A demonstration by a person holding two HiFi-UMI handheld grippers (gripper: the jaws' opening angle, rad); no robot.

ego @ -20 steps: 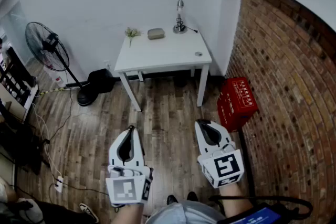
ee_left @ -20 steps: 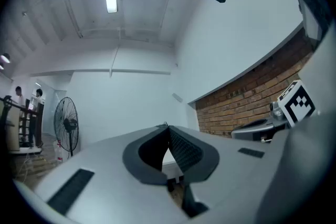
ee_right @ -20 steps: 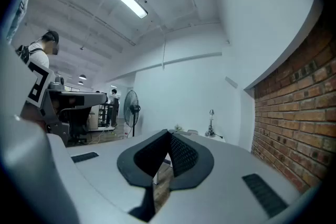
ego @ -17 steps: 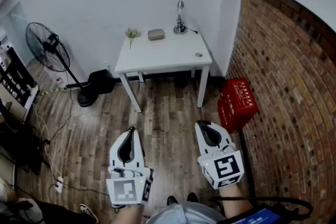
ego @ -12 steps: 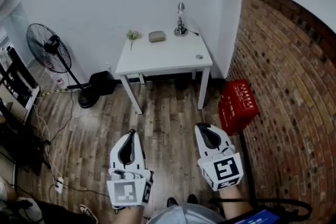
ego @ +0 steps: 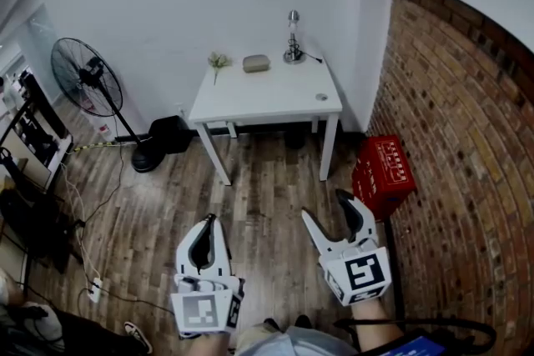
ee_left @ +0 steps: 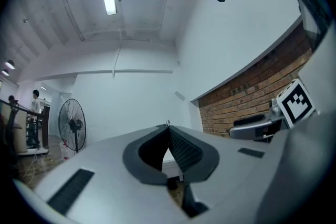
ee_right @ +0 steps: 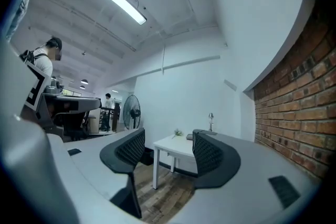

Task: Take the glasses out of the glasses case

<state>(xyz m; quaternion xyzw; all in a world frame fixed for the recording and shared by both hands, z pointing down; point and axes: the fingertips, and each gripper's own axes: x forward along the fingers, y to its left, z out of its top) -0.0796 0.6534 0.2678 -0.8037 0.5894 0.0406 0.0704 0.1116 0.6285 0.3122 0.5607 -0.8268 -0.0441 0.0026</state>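
Note:
Far ahead, a grey glasses case lies closed at the back of a white table against the wall. In the right gripper view the case is a small shape on the table, seen between the jaws. Both grippers hover low over the wood floor, well short of the table. My left gripper is shut with nothing in it, and its pads meet at the tips. My right gripper has just opened and stands wide with nothing between its fingers.
On the table a small lamp stands right of the case and a sprig of plant left of it. A red crate sits by the brick wall. A standing fan and black bag are left of the table.
The right gripper's jaws have swung from shut to wide open. The head view has shifted slightly, so the table sits a little lower and further right. The left gripper stays shut.

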